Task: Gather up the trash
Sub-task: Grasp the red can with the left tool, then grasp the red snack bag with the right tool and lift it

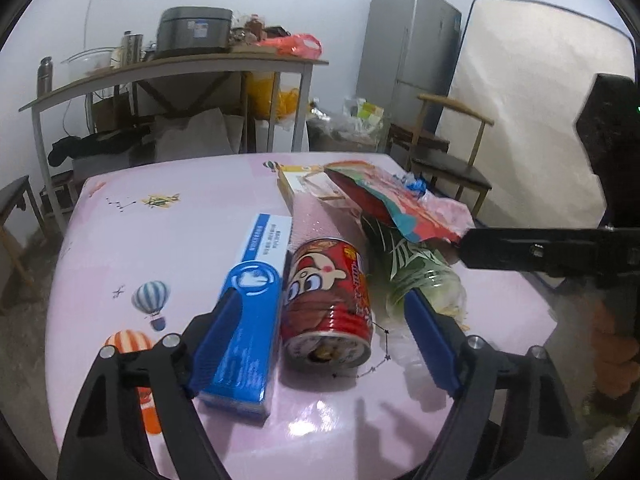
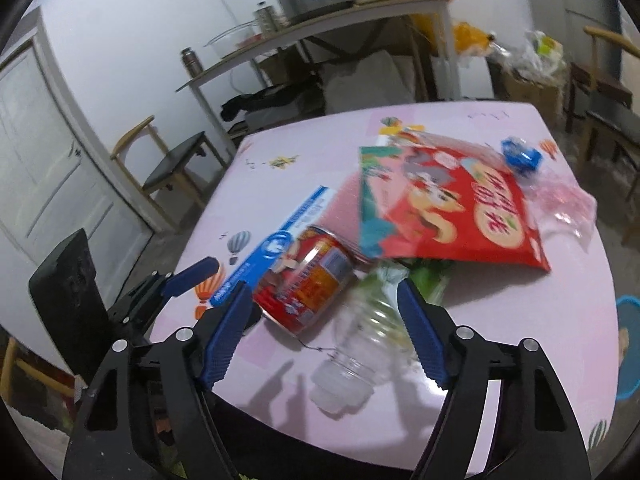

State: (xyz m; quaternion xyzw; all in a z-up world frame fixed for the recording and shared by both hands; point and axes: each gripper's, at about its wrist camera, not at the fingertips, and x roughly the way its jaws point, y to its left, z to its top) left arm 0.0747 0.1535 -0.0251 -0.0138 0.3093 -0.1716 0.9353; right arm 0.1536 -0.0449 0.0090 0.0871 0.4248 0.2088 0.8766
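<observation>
One red can (image 1: 326, 308) lies on its side near the front of the pink table (image 1: 168, 236), one blue carton (image 1: 250, 312) touching its left flank and one clear plastic bottle (image 2: 360, 344) on its right. Behind them sit one red snack bag (image 2: 452, 216) and one blue cap (image 2: 520, 154).

The left gripper (image 1: 320, 308) straddles the can, jaws apart, the left pad lying over the carton, the right pad clear of the can. The right gripper (image 2: 324, 300) has jaws apart around the bottle, not pressing it.

The table's left half is bare; its front edge lies just below both grippers.

Only the right wrist view shows a white door (image 2: 44, 152); only the left shows a grey fridge (image 1: 408, 44).
</observation>
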